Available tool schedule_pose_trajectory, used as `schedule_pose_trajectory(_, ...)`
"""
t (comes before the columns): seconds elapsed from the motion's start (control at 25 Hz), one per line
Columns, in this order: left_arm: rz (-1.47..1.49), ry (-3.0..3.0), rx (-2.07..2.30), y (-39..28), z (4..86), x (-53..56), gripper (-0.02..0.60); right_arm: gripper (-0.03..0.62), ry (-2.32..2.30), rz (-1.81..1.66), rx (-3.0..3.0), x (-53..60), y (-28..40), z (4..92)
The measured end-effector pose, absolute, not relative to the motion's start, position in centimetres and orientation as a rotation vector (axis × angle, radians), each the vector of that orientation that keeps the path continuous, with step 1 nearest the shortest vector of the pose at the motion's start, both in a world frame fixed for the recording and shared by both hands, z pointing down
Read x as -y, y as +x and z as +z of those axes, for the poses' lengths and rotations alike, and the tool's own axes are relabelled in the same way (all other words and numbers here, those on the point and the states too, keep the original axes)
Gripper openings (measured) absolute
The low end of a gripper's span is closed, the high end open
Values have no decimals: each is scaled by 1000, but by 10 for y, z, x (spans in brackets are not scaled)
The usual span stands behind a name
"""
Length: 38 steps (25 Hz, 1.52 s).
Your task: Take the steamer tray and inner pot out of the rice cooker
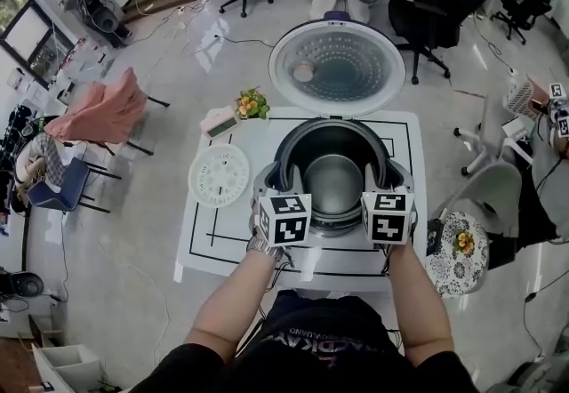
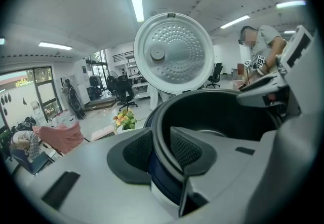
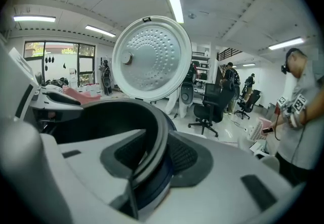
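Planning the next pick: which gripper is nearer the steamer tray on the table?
Left. The left gripper grips the inner pot rim on the side toward the steamer tray; the right gripper grips the opposite side.

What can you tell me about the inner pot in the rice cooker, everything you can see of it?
The inner pot is round and deep, with dark walls, a thick rolled rim and a grey bottom; it looks like coated metal and is empty. It sits upright in the rice cooker, whose lid stands open behind it. The left gripper and right gripper each grip its near rim, one jaw inside, one outside.
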<state>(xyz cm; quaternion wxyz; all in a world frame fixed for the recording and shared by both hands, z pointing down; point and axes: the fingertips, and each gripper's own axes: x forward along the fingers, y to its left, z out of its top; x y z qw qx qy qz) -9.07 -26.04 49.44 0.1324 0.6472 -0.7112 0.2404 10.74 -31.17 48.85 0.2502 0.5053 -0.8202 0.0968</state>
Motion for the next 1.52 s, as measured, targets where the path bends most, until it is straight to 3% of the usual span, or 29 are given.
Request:
schedule_pose_trajectory(0.64, 500, 1780, 2124, -97, 473, 255, 81, 91, 1511, 359, 2283, 311, 114, 469)
schedule_pose_trajectory(1.52, 299, 1798, 2301, -97, 396, 235, 71, 81, 1589, 359, 2474, 296, 117, 401)
